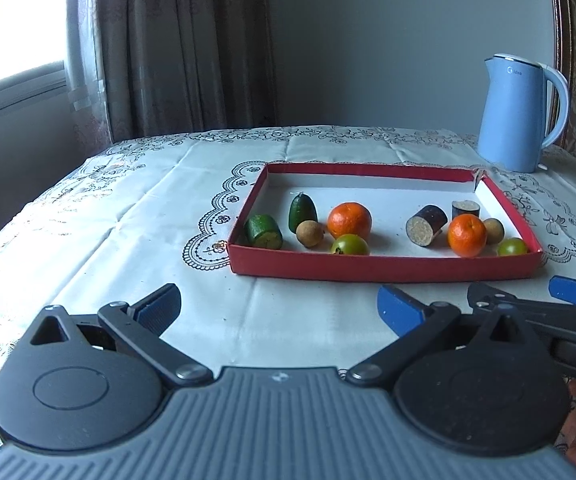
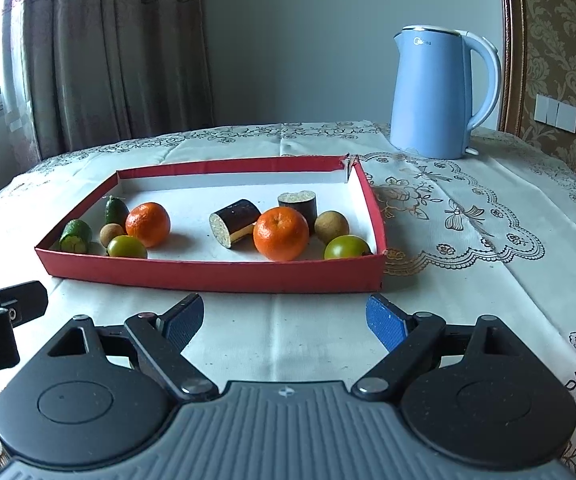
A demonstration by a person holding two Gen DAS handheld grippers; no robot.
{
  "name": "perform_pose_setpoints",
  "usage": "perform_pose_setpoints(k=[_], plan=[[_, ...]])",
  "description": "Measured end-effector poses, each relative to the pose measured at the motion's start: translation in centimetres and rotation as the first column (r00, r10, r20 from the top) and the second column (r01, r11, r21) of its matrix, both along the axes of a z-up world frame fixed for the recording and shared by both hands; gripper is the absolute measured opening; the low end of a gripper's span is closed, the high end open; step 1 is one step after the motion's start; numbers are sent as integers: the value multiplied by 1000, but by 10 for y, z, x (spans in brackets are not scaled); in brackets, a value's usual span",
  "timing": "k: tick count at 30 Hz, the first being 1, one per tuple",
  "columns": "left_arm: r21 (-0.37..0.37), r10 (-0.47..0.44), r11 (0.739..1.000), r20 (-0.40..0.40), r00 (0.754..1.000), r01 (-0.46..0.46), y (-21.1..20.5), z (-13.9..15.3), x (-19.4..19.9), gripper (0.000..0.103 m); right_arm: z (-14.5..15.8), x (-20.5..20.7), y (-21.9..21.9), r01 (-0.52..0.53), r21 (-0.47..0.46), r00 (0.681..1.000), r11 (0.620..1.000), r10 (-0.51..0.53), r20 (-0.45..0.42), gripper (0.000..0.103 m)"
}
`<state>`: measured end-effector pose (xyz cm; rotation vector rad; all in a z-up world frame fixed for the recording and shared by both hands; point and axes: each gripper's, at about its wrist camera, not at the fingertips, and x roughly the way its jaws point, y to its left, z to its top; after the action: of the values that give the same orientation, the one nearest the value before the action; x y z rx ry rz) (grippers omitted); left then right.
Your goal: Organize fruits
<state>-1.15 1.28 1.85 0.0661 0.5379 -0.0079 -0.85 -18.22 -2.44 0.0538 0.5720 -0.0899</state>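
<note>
Both claws, left claw (image 1: 278, 312) and right claw (image 2: 284, 320), hang spread and empty just before the red tray (image 2: 208, 272) holding the fruits; its low wall could snag a finger, and the round oranges (image 2: 281, 233) may roll.

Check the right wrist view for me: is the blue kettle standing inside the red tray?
No, the blue kettle stands on the tablecloth behind the red tray, beyond its far right corner.

1. Left gripper (image 1: 278, 310): lower centre of its own view, jaws spread wide, nothing between the blue pads (image 1: 156, 308).
2. Right gripper (image 2: 284, 320): lower centre of its own view, jaws wide apart, nothing held.
3. Right gripper also shows at lower right edge of the left view; both sit side by side.
</note>
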Motion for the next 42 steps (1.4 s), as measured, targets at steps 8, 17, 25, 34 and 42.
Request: perform_pose_setpoints(k=[8, 17, 25, 34, 42], plan=[[3, -5, 1000, 20, 1000, 5, -2, 1, 0, 103, -5, 4, -2, 0, 10, 1000, 1000, 0, -15, 89], [34, -11, 999, 37, 999, 9, -6, 2, 0, 103, -4, 4, -1, 1, -1, 1000, 1000, -1, -8, 89], [31, -11, 999, 32, 999, 11, -7, 2, 1, 103, -4, 4, -1, 3, 4, 1000, 1000, -3, -9, 89], [33, -3, 999, 32, 999, 2, -8, 2, 3, 103, -5, 5, -1, 4, 0, 1000, 1000, -4, -13, 89], [38, -10, 999, 32, 999, 9, -9, 2, 4, 103, -6, 6, -2, 7, 2, 1000, 1000, -7, -18, 89]])
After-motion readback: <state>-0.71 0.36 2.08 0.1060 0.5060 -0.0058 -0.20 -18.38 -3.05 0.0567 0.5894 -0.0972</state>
